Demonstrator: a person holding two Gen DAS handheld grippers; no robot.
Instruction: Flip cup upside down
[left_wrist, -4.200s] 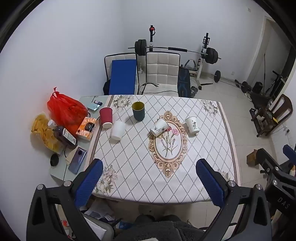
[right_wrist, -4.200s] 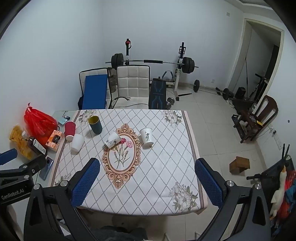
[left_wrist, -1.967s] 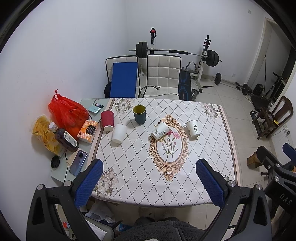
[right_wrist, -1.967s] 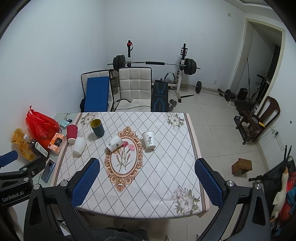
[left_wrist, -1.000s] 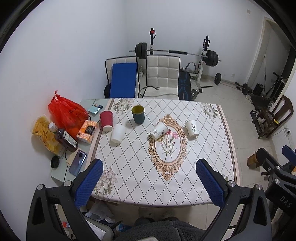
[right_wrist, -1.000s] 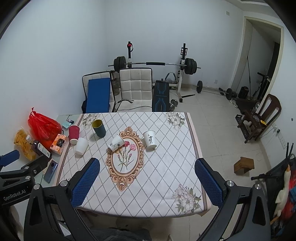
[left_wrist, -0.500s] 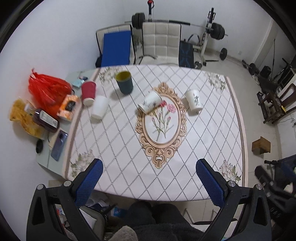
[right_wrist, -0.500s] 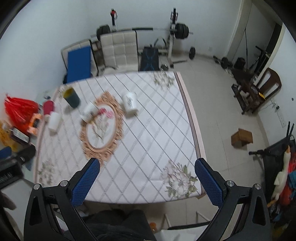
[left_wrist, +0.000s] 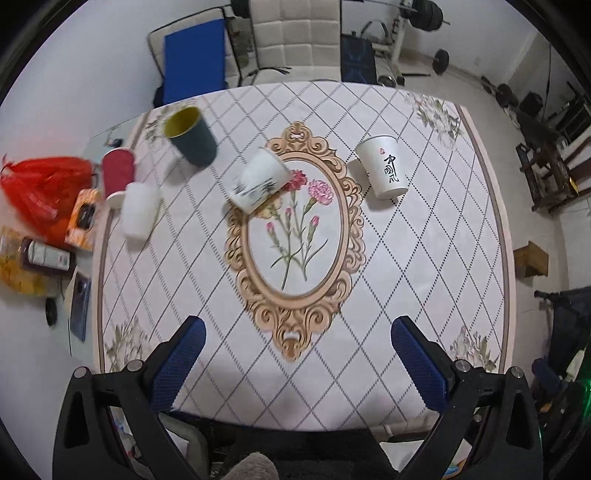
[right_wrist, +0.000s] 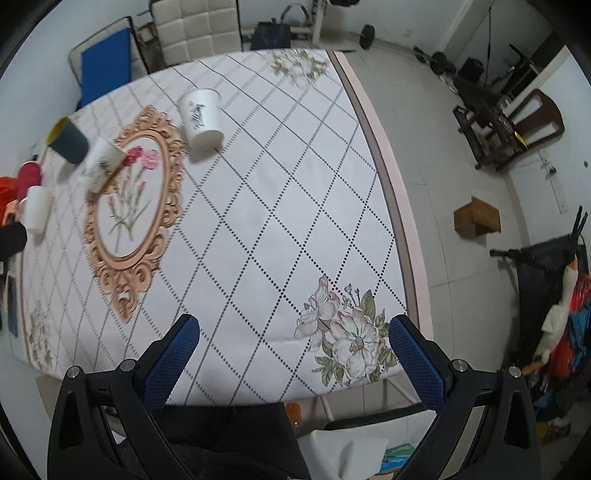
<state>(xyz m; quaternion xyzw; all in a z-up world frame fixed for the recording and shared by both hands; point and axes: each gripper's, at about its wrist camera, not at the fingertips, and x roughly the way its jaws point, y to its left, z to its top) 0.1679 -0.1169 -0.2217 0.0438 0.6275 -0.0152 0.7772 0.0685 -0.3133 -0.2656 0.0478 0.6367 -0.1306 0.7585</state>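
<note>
I have brought both tools down and forward over the counter, so the cups now sit much larger in my views than a second ago; that reads to me as the approach, with no cup touched yet. My left tool hangs with its blue pads spread wide and nothing between them, above the near edge. My right tool is equally spread and empty, over the near right corner.

The room is a white-walled home gym: a barbell rack and white padded chairs beyond the far edge, tiled floor to the right. The counter wears a white diamond-patterned cloth with a floral oval medallion at its centre.

The white paper cup with black calligraphy stands upright right of the medallion, probably the one to flip. A white printed cup lies tipped on the medallion's far-left rim. Toward the far left corner stand a dark green cup with yellow inside, a red cup and a plain white cup.
</note>
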